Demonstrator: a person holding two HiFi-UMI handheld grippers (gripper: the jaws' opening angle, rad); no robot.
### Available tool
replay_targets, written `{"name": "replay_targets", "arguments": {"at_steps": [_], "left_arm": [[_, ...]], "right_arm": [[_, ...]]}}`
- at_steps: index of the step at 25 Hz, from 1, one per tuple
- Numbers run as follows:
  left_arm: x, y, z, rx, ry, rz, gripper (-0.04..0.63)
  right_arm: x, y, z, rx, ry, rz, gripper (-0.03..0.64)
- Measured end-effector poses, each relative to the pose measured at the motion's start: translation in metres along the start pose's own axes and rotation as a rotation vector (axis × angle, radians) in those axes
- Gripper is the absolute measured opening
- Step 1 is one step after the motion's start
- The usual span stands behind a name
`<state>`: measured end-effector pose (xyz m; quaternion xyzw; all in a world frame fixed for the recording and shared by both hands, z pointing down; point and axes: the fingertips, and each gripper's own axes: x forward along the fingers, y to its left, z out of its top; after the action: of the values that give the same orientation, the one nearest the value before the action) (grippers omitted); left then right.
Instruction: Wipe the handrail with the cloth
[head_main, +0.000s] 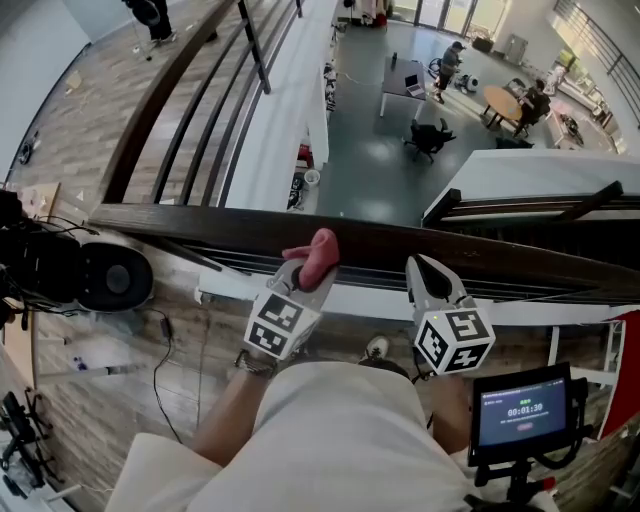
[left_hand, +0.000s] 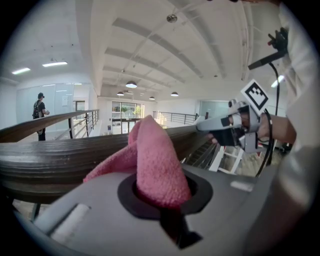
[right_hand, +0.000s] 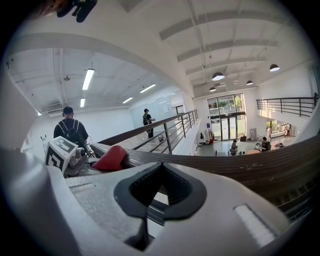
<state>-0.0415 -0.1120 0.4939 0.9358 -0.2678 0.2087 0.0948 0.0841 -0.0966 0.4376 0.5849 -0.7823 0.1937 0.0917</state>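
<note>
1. The left claw is clenched on a soft pink terry cloth. It pinches the lower fold, so a rounded bunch stands out past the jaw tips.
2. That bunch lies on the near edge of the dark brown wooden handrail.
3. The cloth looks light, limp and slightly grippy. It will probably drag and fold rather than slide. A hold deep in its bunched middle suits it and leaves loose fabric to press flat on the handrail.
4. The right claw is closed on nothing. Its tips sit close to the handrail's near edge, just right of the cloth.
5. The handrail looks rigid and smooth, with grooved lines along its side. Beyond it the lower floor lies well beneath.
</note>
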Motion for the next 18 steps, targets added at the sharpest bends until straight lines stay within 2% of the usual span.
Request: {"name": "replay_targets", "arguments": {"at_steps": [18], "left_arm": [[0.032,-0.034,0.009,0.041,0.003,-0.094,0.034]], "right_arm": [[-0.009,-0.022,-0.009,0.028,0.003,-0.039,0.003]]}}
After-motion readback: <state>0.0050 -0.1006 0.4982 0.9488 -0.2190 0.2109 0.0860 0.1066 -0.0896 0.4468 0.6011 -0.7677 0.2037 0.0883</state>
